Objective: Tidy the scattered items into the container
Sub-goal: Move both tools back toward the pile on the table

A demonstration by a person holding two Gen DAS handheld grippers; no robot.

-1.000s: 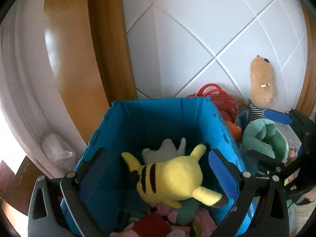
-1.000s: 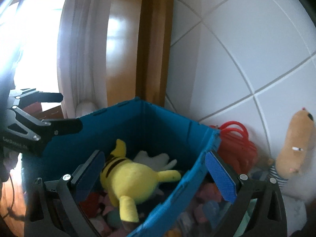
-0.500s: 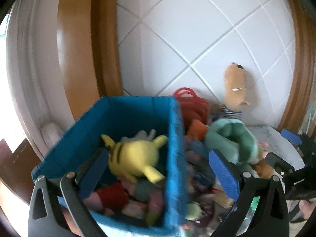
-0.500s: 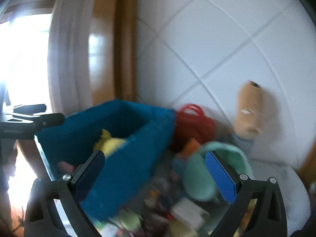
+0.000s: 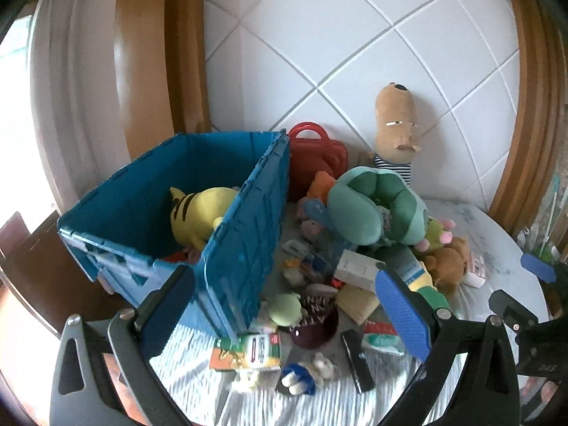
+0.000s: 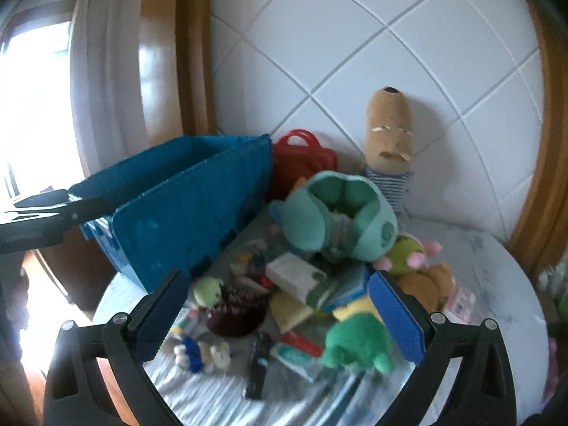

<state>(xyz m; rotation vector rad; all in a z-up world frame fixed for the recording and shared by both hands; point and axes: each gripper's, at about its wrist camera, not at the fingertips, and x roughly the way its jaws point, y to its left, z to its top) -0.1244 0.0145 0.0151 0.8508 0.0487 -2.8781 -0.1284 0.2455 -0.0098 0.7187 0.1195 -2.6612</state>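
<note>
Both grippers, left gripper (image 5: 284, 309) and right gripper (image 6: 280, 314), have released, empty jaws above the scattered toys (image 6: 284, 284); the blue container (image 5: 245, 234) stands left of them.

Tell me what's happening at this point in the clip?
A person holds two grippers over a table of scattered toys. The left gripper and right gripper are both open and empty. A yellow striped plush already lies in the blue crate; the green turtle plush and small boxes are still outside.
</note>
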